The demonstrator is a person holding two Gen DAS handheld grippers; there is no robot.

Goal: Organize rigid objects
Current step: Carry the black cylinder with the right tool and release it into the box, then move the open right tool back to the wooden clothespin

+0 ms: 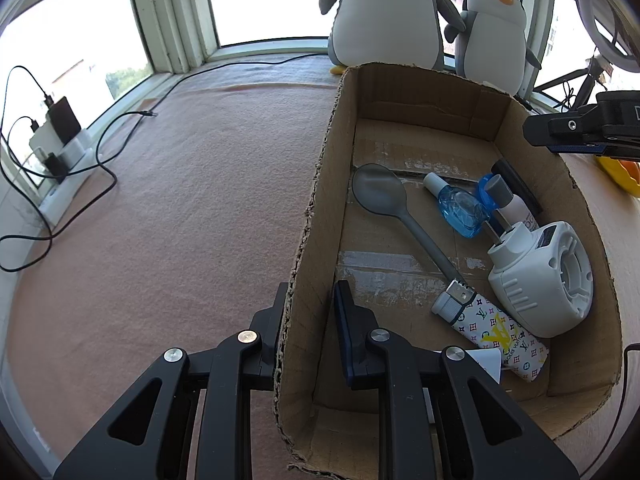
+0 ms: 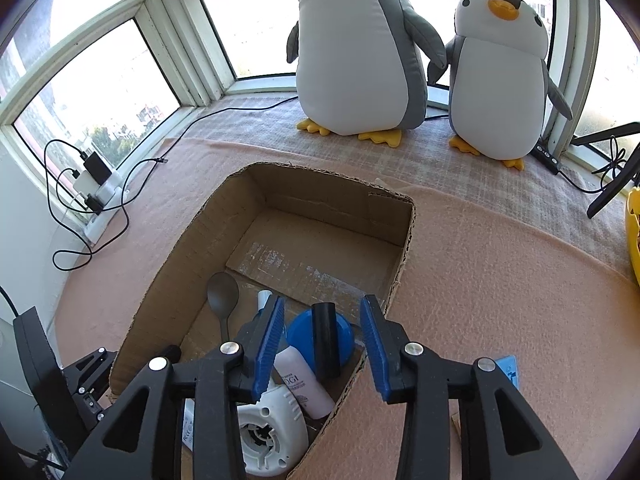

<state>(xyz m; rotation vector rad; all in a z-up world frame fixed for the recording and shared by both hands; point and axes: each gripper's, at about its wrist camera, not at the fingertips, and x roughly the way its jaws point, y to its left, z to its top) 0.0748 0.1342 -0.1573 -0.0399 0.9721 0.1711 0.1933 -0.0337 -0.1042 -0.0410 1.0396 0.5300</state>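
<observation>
An open cardboard box [image 1: 436, 96] sits on a pink blanket. My left gripper [image 1: 312, 292] is shut on the box's left wall, one finger outside and one inside. Inside lie a grey spoon [image 1: 384, 200], a clear blue bottle [image 1: 460, 204], a white bottle [image 2: 304, 384], a white round device [image 1: 544, 280] and a patterned case [image 1: 500, 336]. My right gripper [image 2: 322, 308] hangs open over the box's near right corner. Below its jaws a black cylinder [image 2: 326, 340] rests on a blue disc [image 2: 344, 332], untouched by the pads.
Two plush penguins [image 2: 360, 48] stand at the window behind the box. Chargers and loose cables [image 1: 60, 136] lie along the left sill. A yellow object [image 2: 632, 232] and a black stand leg [image 2: 612, 188] sit far right. A small blue card [image 2: 506, 368] lies right of the box.
</observation>
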